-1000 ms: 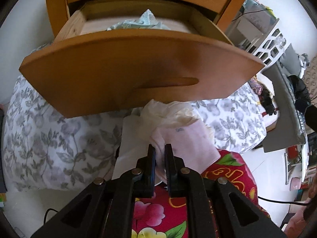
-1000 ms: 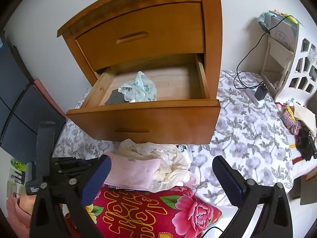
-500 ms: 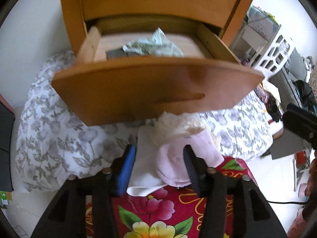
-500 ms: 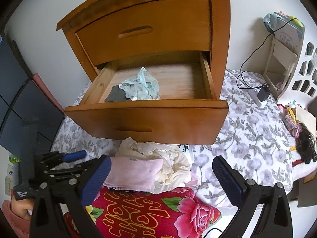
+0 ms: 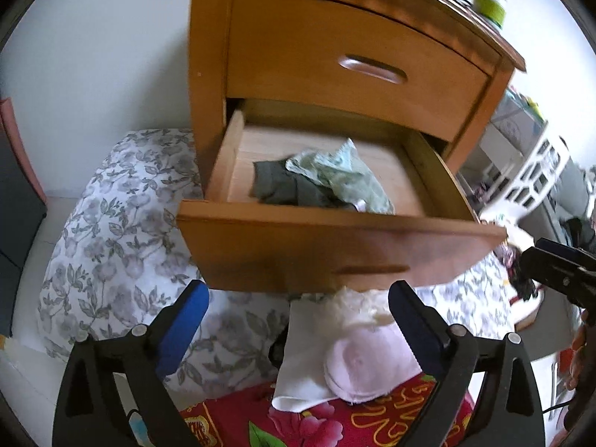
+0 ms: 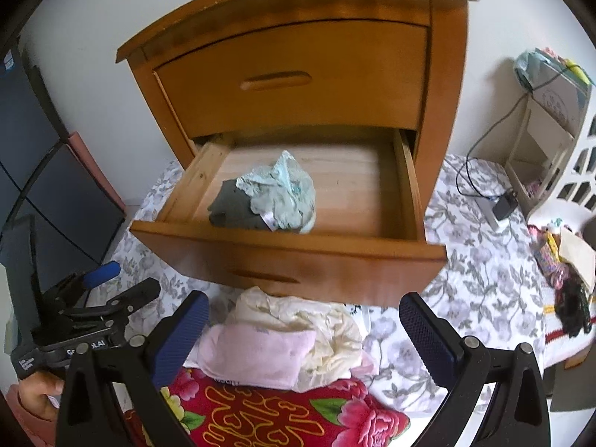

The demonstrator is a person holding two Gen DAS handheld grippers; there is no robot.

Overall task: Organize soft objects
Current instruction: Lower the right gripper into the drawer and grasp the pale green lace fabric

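Floral bedding [image 6: 480, 279] spreads under a wooden nightstand [image 6: 298, 74] whose lower drawer [image 6: 290, 260] juts out over the near clothes pile [image 6: 283, 339] — pink and cream pieces below its front edge. Inside, a green garment [image 6: 279, 193] sits left of centre, with bare board to the right. Left gripper [image 5: 298, 316] and right gripper [image 6: 303, 322] both gape wide, holding nothing.

Left gripper [image 5: 296, 300]: fingers closed on the pink cloth [image 5: 367, 367] a second ago, now spread wide and empty, with the cloth lying between them on the red floral pillow [image 5: 309, 422]. The gripper has risen, so its view now looks down into the open drawer [image 5: 335, 246], onto the green cloth [image 5: 339, 178].
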